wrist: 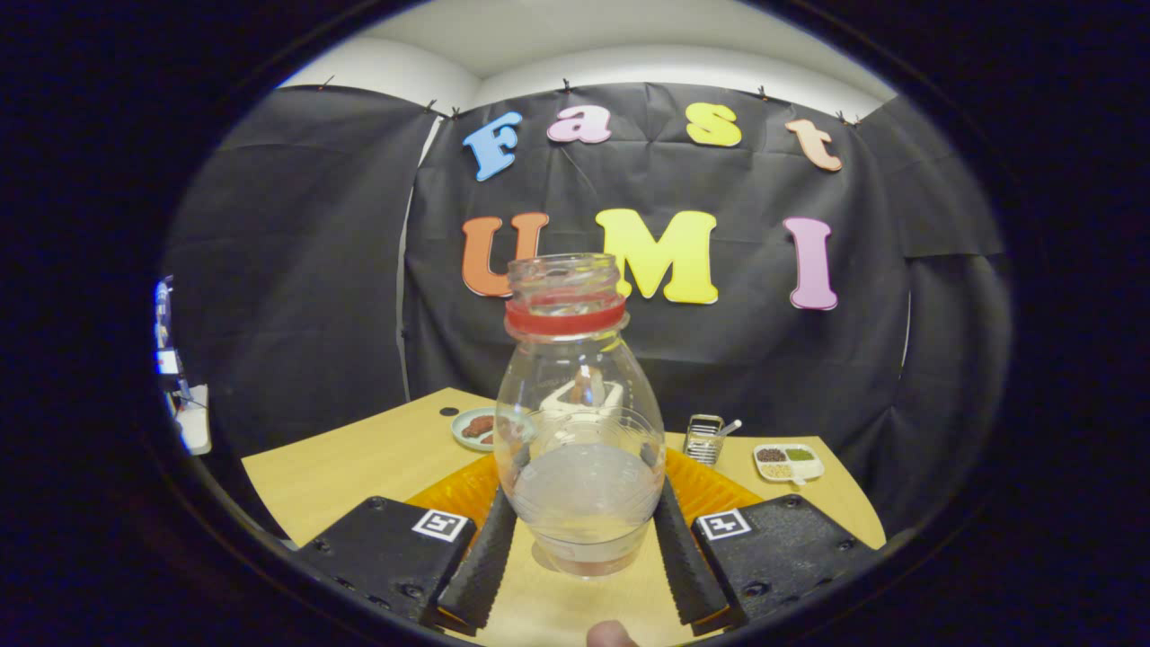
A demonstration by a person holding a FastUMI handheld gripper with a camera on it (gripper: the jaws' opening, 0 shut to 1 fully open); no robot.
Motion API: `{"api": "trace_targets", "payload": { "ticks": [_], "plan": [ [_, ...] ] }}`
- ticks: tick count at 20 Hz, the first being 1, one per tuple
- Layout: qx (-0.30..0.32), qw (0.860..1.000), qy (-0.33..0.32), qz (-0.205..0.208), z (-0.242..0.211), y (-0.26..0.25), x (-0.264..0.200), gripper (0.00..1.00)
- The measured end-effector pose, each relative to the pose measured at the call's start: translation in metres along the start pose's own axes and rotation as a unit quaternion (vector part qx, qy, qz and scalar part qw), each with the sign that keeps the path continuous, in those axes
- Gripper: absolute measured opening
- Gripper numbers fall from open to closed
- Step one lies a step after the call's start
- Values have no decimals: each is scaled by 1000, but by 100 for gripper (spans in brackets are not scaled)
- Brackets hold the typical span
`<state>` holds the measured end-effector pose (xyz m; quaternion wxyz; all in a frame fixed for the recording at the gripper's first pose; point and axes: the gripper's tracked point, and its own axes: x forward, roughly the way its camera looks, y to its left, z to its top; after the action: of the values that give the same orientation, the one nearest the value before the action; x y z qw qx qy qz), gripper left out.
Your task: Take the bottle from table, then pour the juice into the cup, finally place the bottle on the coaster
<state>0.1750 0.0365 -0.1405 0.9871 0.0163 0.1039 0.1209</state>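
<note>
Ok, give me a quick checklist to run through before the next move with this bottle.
1. Bottle between the gripper fingers: ok, one finger on each side of its lower body.
2. Both fingers pressing on it: ok, they look snug against the sides.
3. Bottle upright: ok, neck points up.
4. Cap off for pouring: ok, the mouth is open above the red ring.
5. Liquid inside: ok, a shallow layer sits near the bottom.
6. Cup in place: cannot tell; the orange mat lies behind the bottle, and the shapes seen through the glass are too distorted to identify.
</note>
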Motion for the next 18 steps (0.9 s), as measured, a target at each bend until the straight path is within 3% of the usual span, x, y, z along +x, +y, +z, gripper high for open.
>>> {"api": "trace_targets", "payload": {
  "ticks": [8, 18],
  "plan": [
    [23, 999, 15, 23, -66, 23, 69, 78],
    [41, 998, 53, 6, -125, 10, 120, 81]
  ]
}}
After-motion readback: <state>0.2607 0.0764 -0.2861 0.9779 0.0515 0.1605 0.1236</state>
